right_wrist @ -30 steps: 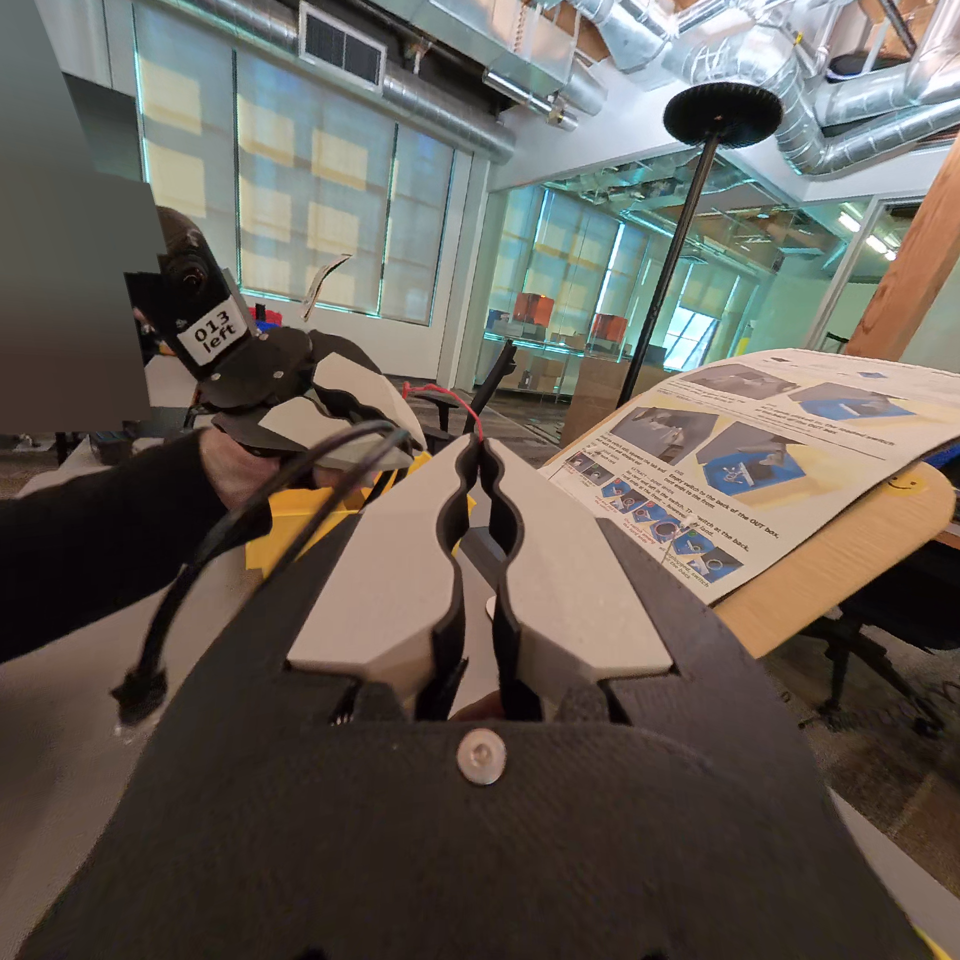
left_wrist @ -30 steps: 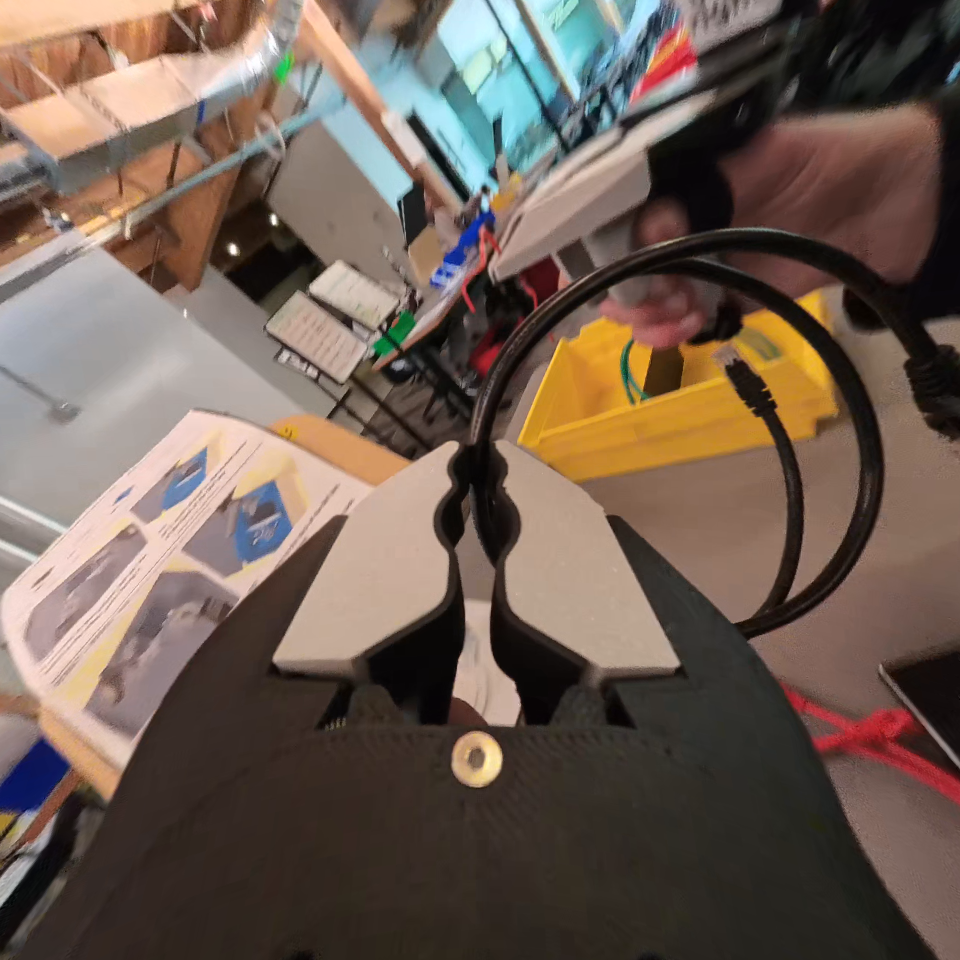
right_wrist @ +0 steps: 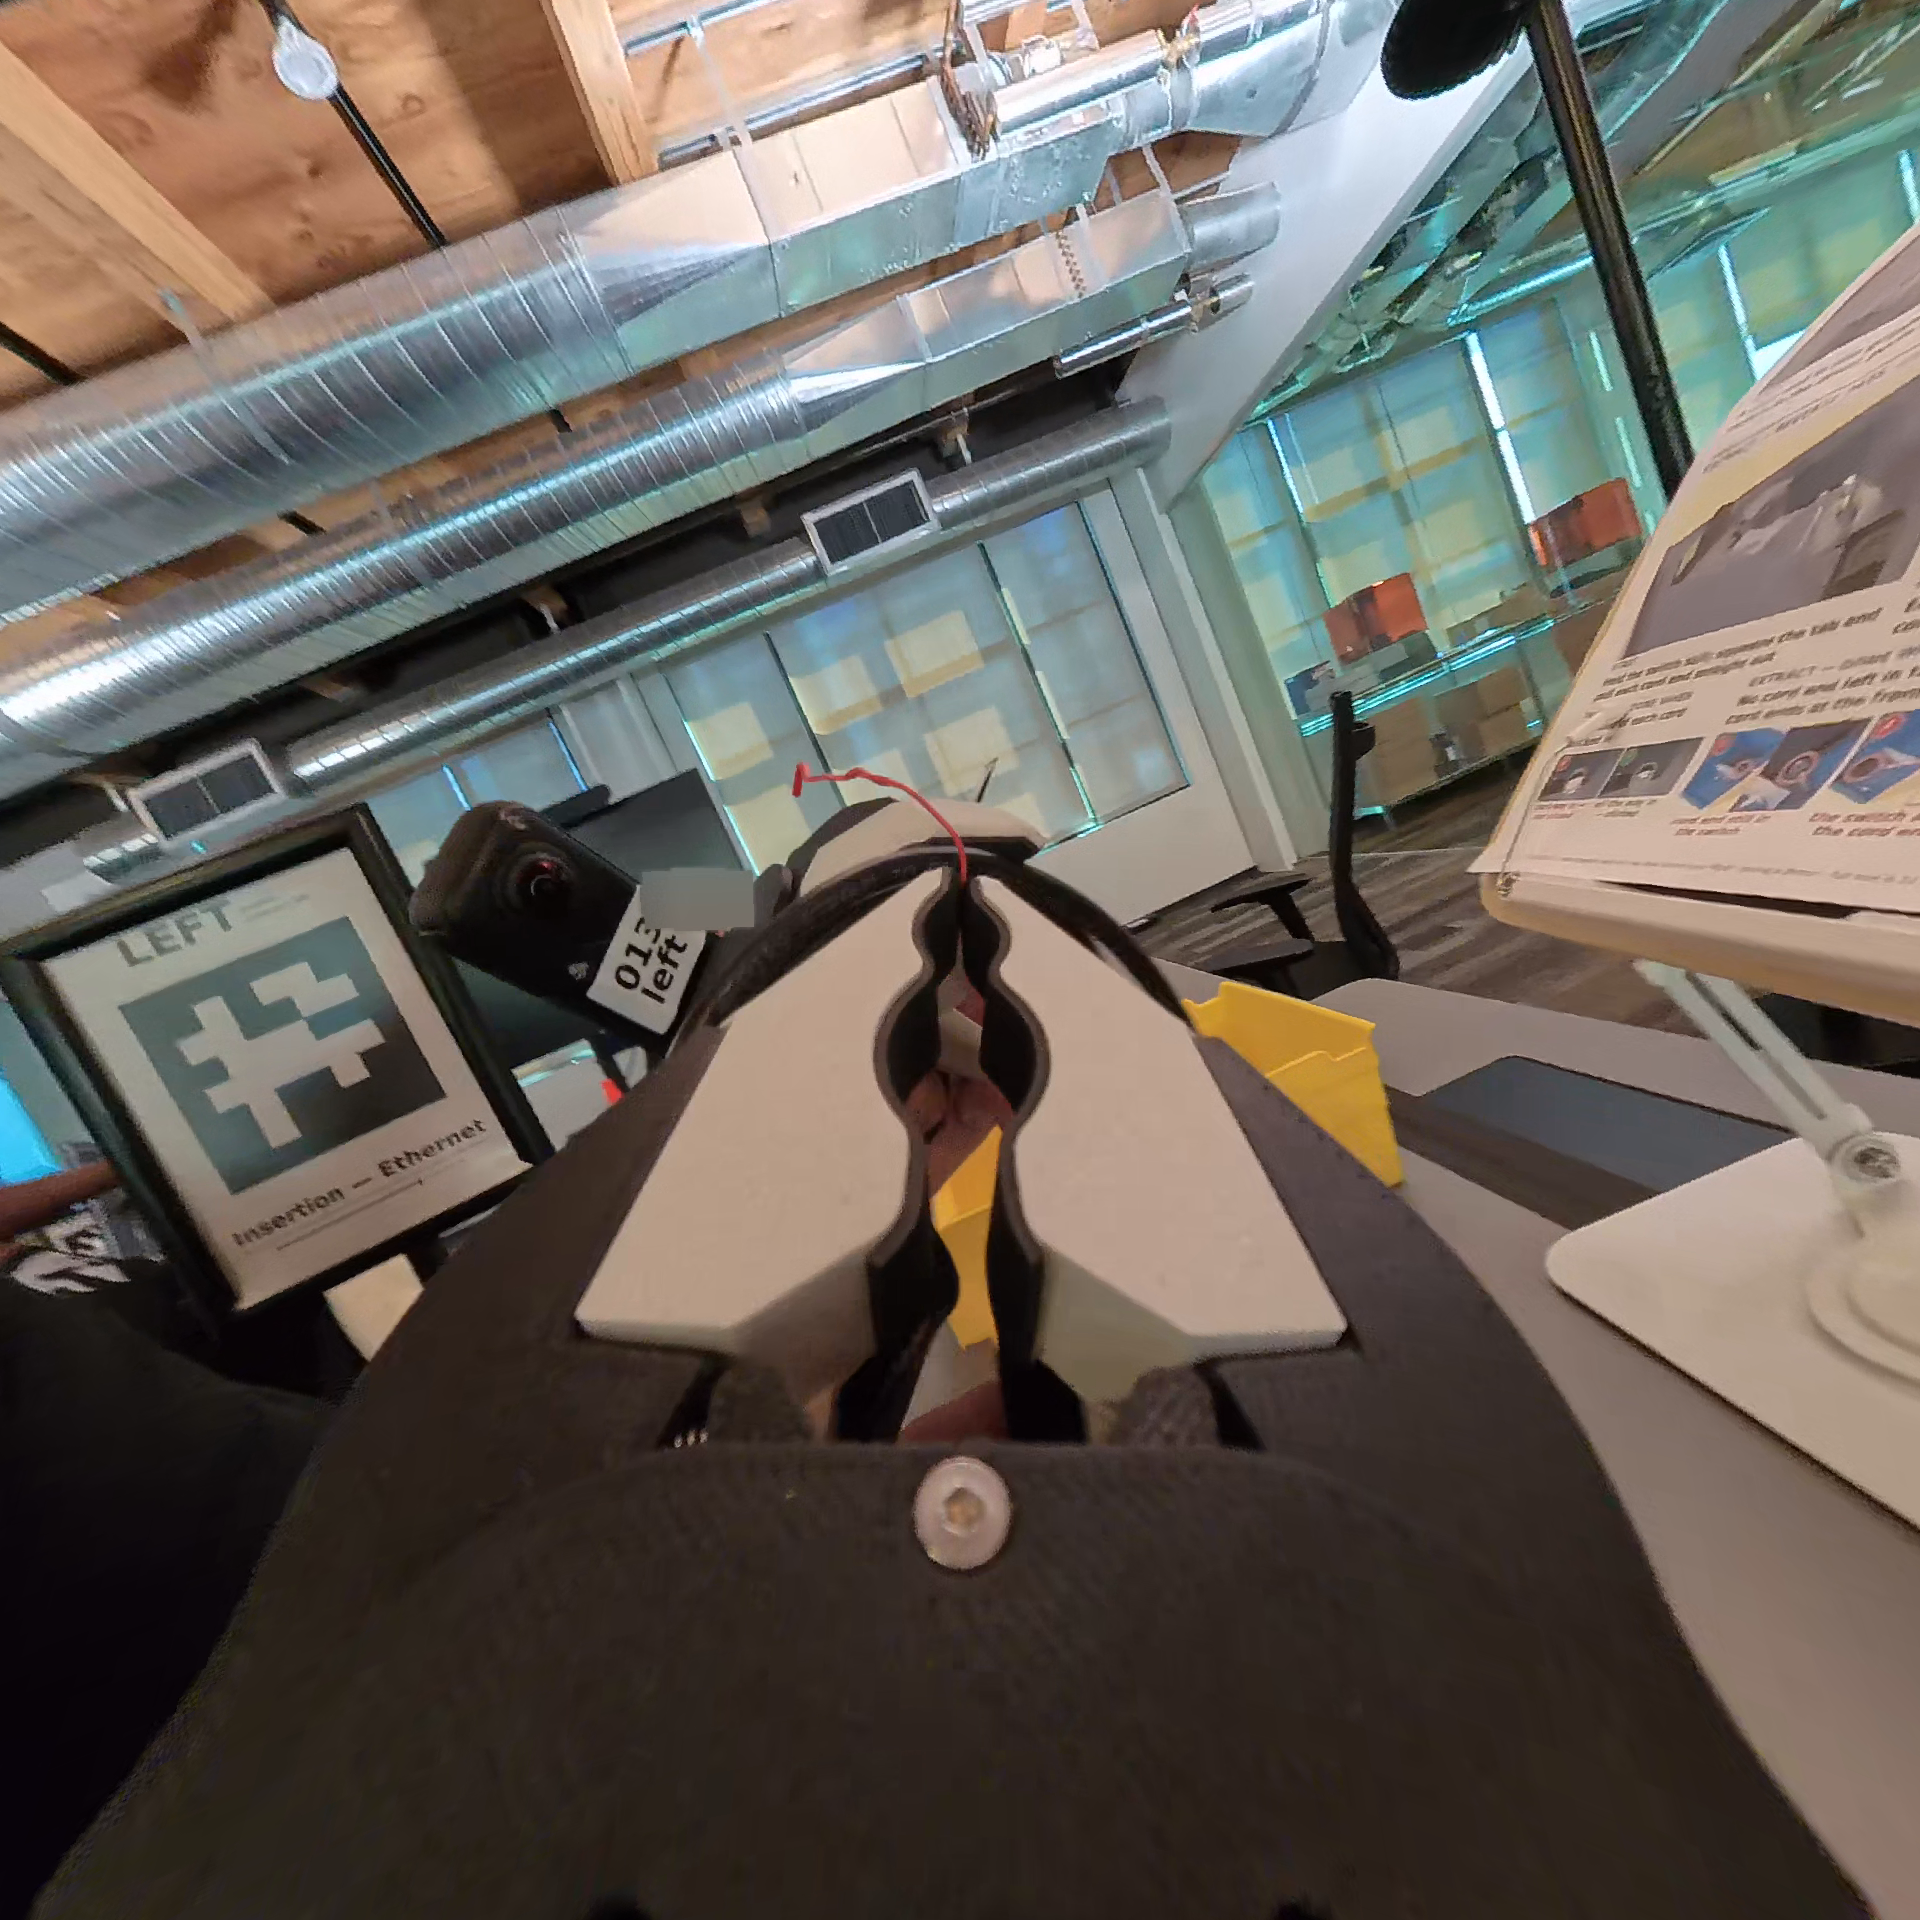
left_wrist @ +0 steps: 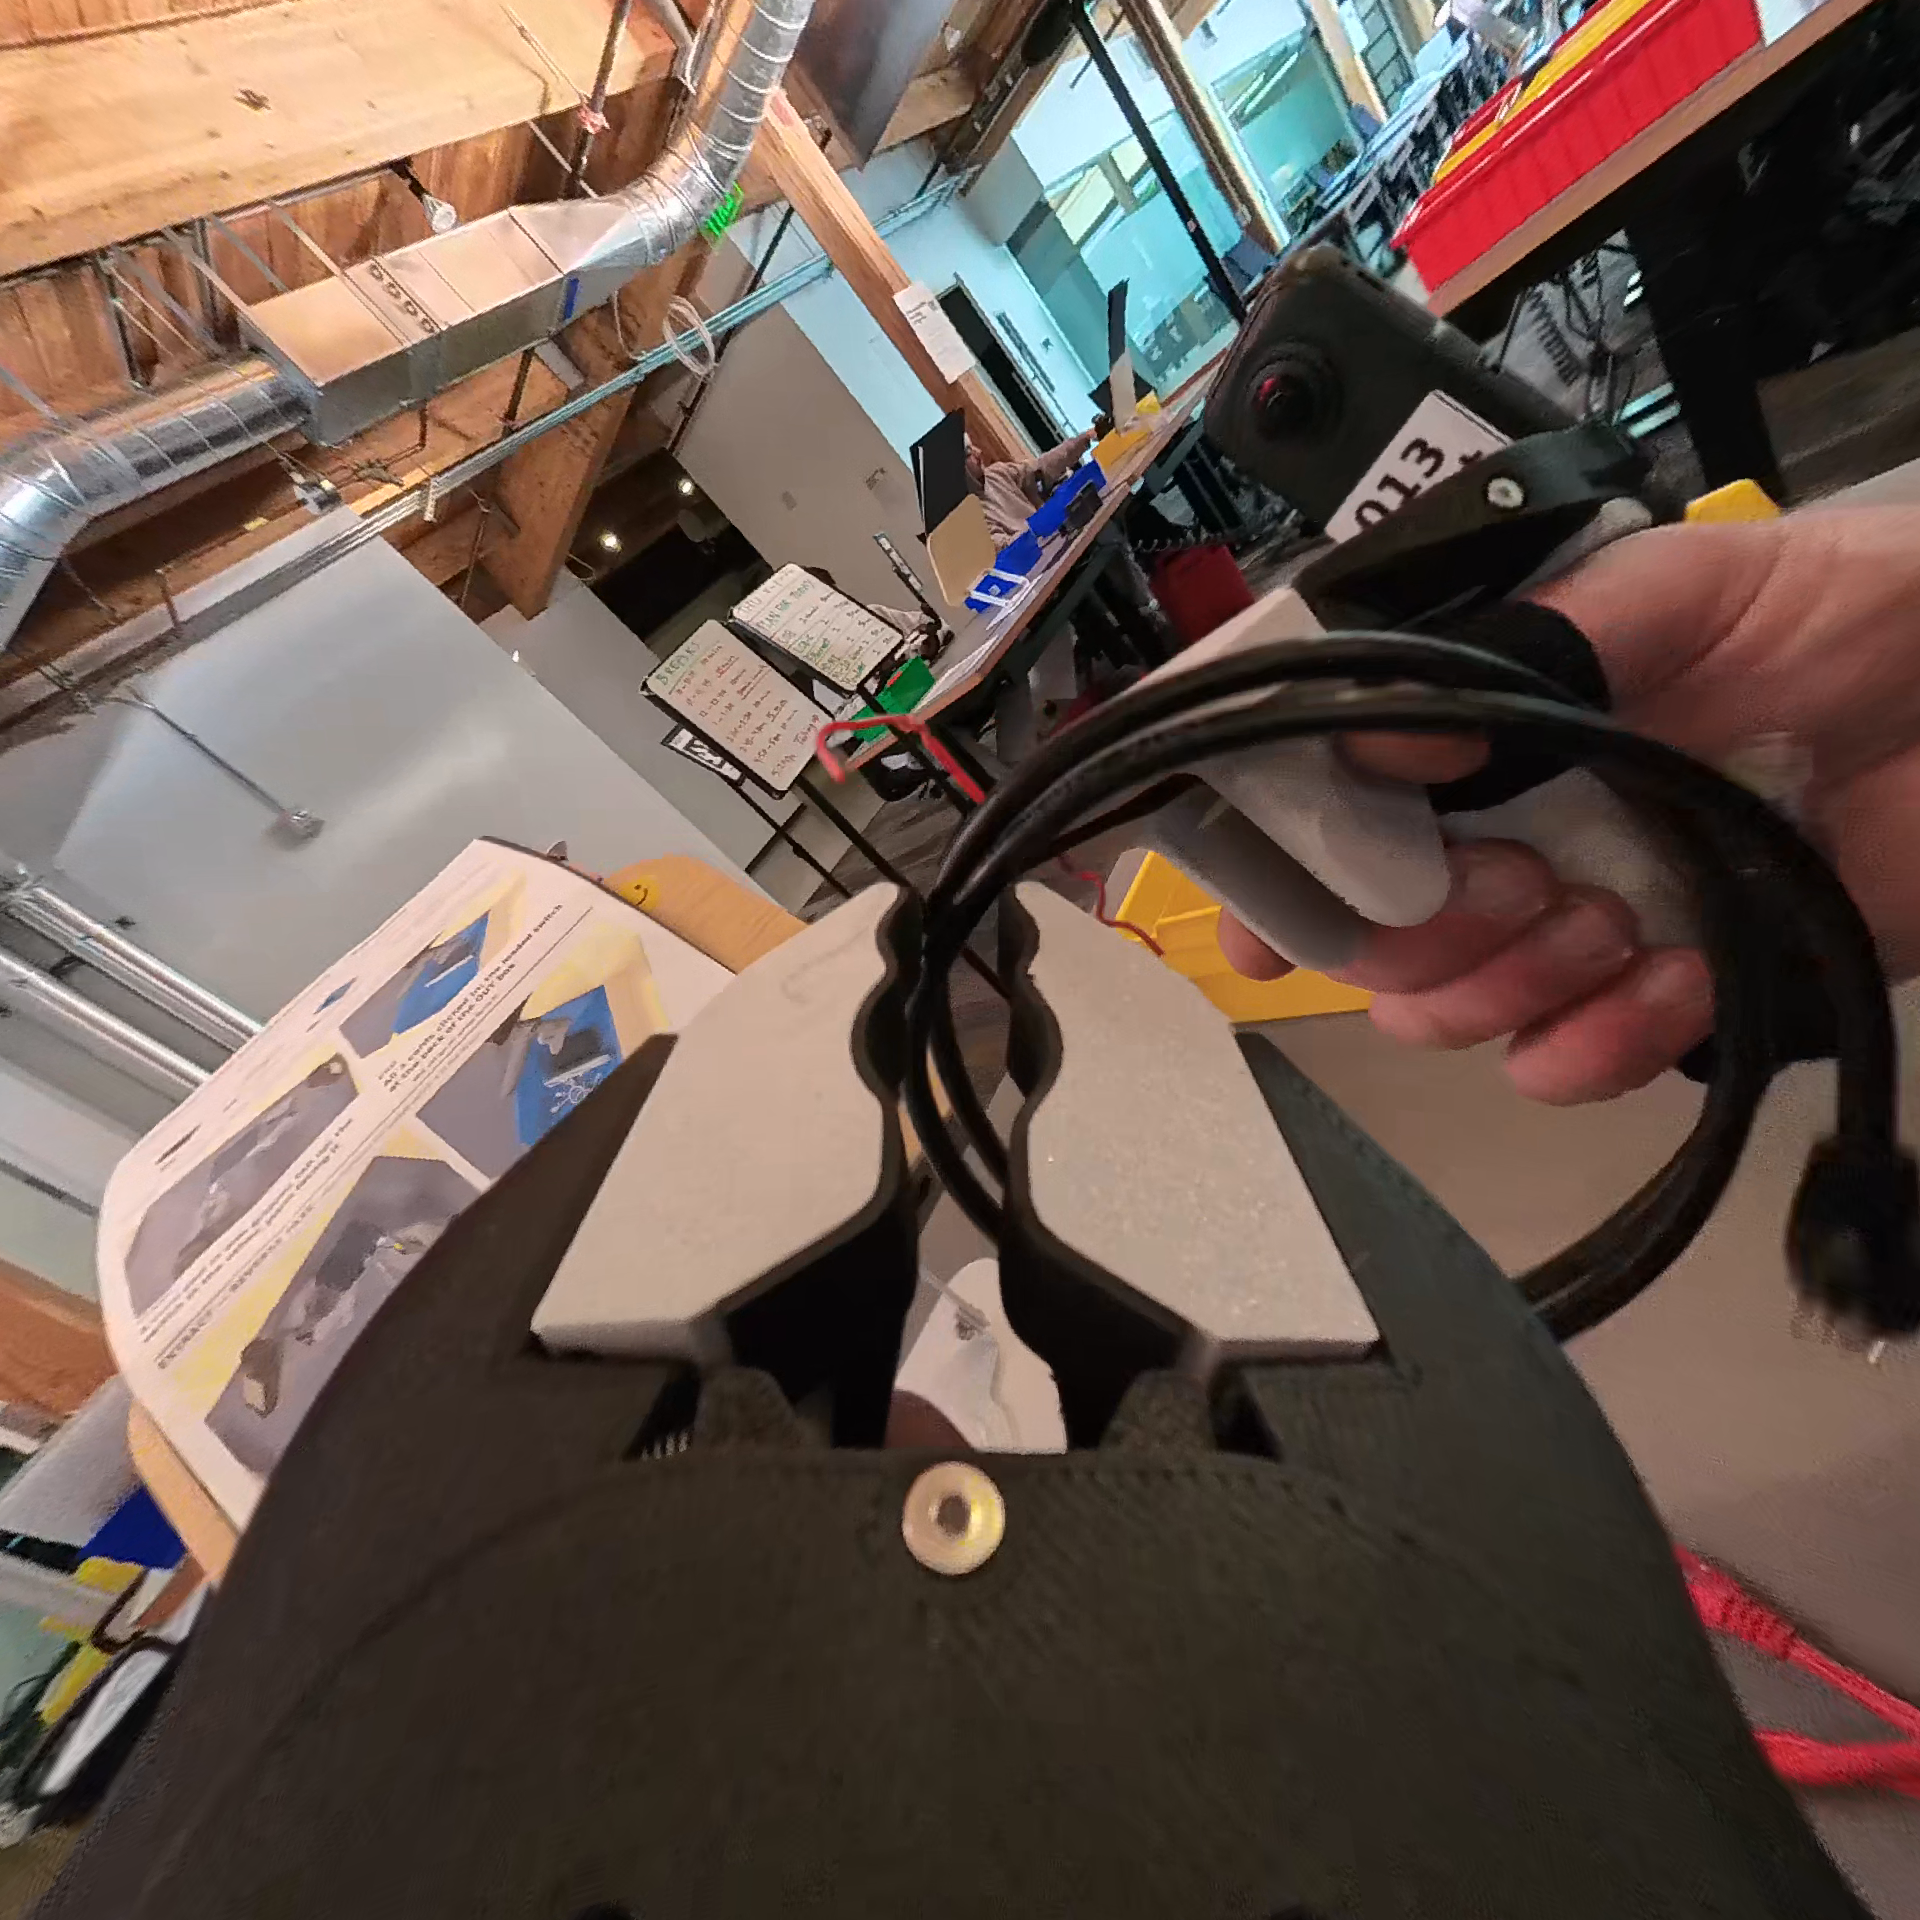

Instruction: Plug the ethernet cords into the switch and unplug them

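Since a second ago both grippers have tilted upward and drawn close together, so the other gripper's camera and the hand now fill the upper right of the left wrist view, and the left gripper's jaws have eased apart around the cord. In the left wrist view, the left gripper (left_wrist: 961, 940), grey-fingered on a black body, has its jaws slightly apart, and the looped black ethernet cord (left_wrist: 1174, 727) passes through the gap; whether the pads actually press it I cannot tell. The cord arcs up and right across a person's hand (left_wrist: 1621, 831), which grips the right gripper's pale handle, then curls down to a blurred black plug (left_wrist: 1860, 1236) hanging at the right edge. Behind lie a yellow plastic bin (left_wrist: 1216, 956), a printed instruction sheet (left_wrist: 395, 1101) on a stand at the left, and a red cord (left_wrist: 1787, 1662) on the grey table (left_wrist: 1662, 1455). In the right wrist view, the right gripper (right_wrist: 961, 904) has its jaws nearly closed, the tips almost touching, with nothing clearly held between them. Just beyond its tips is the left gripper with its black camera (right_wrist: 520, 894), the black cord draped over it, and a thin red wire (right_wrist: 883, 795) sticking up. A framed black-and-white marker sign (right_wrist: 281, 1060) stands at the left, the yellow bin (right_wrist: 1299, 1070) right of the fingers, and the sheet's white stand (right_wrist: 1766, 1247) on the table.
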Demonstrator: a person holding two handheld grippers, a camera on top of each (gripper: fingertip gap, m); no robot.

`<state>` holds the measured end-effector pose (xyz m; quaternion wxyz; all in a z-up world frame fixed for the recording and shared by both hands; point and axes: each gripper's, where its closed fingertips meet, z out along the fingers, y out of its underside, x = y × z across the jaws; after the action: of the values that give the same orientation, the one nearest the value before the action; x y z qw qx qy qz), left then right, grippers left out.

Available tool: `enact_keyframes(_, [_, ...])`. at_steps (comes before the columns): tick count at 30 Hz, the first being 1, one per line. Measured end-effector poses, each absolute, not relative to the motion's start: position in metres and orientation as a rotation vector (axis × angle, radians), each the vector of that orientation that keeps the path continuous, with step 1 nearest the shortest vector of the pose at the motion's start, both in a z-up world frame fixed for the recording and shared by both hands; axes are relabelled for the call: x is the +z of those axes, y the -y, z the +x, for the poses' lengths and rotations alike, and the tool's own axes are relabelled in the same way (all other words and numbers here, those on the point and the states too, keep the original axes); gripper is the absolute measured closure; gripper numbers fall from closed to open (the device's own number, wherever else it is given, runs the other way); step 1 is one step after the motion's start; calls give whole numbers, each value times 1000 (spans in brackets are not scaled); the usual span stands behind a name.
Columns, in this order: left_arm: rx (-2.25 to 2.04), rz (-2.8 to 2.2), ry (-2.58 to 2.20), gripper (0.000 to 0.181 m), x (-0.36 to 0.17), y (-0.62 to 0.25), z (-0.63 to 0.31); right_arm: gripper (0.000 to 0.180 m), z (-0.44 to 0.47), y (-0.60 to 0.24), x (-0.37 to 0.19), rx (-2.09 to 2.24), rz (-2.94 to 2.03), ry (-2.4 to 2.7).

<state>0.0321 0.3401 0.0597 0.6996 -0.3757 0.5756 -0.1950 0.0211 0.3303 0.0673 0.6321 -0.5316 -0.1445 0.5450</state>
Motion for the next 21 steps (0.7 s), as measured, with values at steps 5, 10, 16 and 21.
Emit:
enact_keyframes(5, [-393, -848, -1305, 162, 55, -341, 34, 180, 19, -331, 66, 1356, -1200, 277])
enact_keyframes(10, [-389, -859, -1314, 162, 53, -343, 33, 180, 18, -332, 63, 1363, -1194, 274])
enact_keyframes(16, [-349, -838, -1291, 155, 56, -345, 31, 180, 18, -333, 63, 1384, -1183, 252])
enact_keyframes(21, [-301, -820, -1270, 146, 60, -347, 26, 180, 16, -332, 63, 1412, -1178, 241])
